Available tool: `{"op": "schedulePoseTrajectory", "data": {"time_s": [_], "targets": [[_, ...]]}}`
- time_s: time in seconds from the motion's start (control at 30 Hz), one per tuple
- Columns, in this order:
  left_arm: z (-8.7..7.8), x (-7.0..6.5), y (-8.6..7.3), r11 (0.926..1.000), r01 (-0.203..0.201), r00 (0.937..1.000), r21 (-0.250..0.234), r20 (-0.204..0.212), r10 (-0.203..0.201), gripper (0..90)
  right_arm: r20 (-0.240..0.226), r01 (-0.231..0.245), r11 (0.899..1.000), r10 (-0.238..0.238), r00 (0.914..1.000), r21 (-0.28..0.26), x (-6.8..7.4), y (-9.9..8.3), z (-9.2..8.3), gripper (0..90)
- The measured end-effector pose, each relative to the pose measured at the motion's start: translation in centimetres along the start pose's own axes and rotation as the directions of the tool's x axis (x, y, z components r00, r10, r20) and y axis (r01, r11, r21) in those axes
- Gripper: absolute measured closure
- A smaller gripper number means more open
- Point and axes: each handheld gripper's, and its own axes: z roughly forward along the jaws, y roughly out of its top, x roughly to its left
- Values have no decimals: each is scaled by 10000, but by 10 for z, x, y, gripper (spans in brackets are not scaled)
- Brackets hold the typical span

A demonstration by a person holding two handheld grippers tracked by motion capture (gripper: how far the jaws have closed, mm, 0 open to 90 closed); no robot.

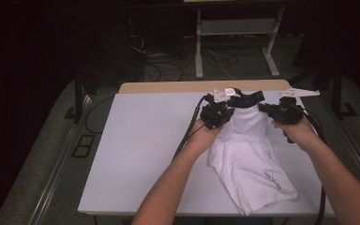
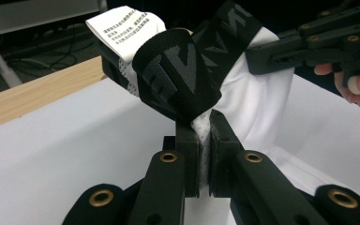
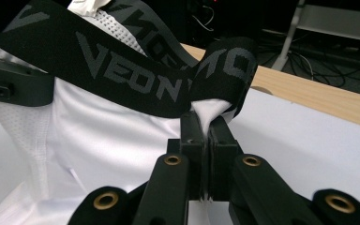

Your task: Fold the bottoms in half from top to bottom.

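Pinching the white shorts by the fabric just under their black waistband, the left gripper and right gripper are both clamped on soft, light, limp cloth that droops onto the table below; corners at the waistband suit best; no containers.

One pair of white shorts (black waistband, one care label), two grippers, one table.
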Motion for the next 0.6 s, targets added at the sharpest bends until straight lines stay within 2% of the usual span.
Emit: {"op": "schedulePoseTrajectory", "data": {"time_s": [0.03,0.27,0.6], "targets": [[-3,-7,-3,9999,-141,9998,-31,126,141,837,-64,-41,10000,41,10000,10,1,-5,-5,860],[-6,-22,-12,9994,-354,9985,-49,406,356,837,-113,39,10000,-40,9999,-33,6,-15,-15,860],[-12,-35,-26,9993,-371,9971,50,671,367,837,-342,33,9996,-42,9994,-273,12,-38,-38,858]]}}
